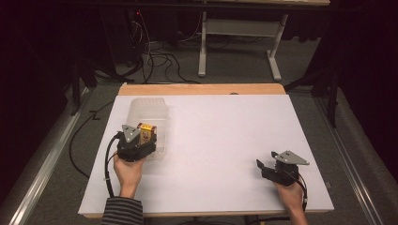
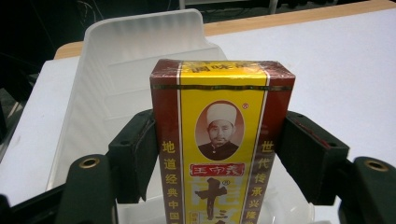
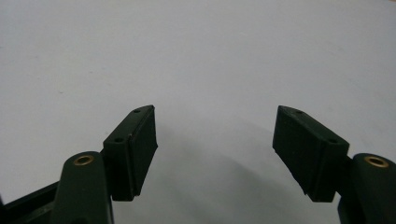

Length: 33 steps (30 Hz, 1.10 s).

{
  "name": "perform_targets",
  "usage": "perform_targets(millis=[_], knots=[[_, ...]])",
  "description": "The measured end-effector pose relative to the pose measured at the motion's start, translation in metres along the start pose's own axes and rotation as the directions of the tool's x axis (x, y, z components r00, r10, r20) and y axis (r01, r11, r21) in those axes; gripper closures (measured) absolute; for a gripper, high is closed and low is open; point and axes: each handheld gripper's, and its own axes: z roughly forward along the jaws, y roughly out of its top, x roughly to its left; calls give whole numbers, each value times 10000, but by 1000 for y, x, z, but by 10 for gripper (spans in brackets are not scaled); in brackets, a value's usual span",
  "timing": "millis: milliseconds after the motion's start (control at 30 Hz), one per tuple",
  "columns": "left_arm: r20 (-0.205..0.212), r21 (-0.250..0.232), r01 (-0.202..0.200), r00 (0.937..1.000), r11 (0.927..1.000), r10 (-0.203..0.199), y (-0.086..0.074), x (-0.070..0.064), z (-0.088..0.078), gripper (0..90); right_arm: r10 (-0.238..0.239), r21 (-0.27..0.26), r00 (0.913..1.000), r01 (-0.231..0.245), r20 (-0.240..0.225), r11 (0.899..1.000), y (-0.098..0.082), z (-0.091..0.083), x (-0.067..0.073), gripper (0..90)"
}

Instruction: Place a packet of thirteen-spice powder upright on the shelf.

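Observation:
A red and yellow box point(image 2: 219, 140) printed with Chinese characters and a small portrait stands upright between the jaws of my left gripper point(image 2: 215, 158), which is shut on it. In the high view that left gripper point(image 1: 141, 136) holds the box point(image 1: 146, 131) over the near end of a clear plastic tray point(image 1: 149, 108) at the table's left. The tray point(image 2: 135, 51) stretches away behind the box. My right gripper point(image 1: 265, 165) rests near the front right of the table, open, and its jaws point(image 3: 215, 149) have nothing between them above the bare white surface.
The white table top point(image 1: 225, 140) has a wooden strip point(image 1: 202, 89) along its far edge. Beyond it, on the floor, are cables point(image 1: 159, 58) and the white legs of another table point(image 1: 202, 47). A metal rail point(image 1: 51, 150) runs along the left.

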Motion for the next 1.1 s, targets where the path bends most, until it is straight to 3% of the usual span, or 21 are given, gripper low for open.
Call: perform_targets(millis=[633,1100], knots=[[-96,-8,94,9999,10000,-94,-6,9,-8,323,-110,-33,9999,110,-2,9999,0,0,0,307],[42,-80,127,9999,9999,-127,-7,6,-20,313,-119,-19,9999,119,10,9999,0,0,0,306]])
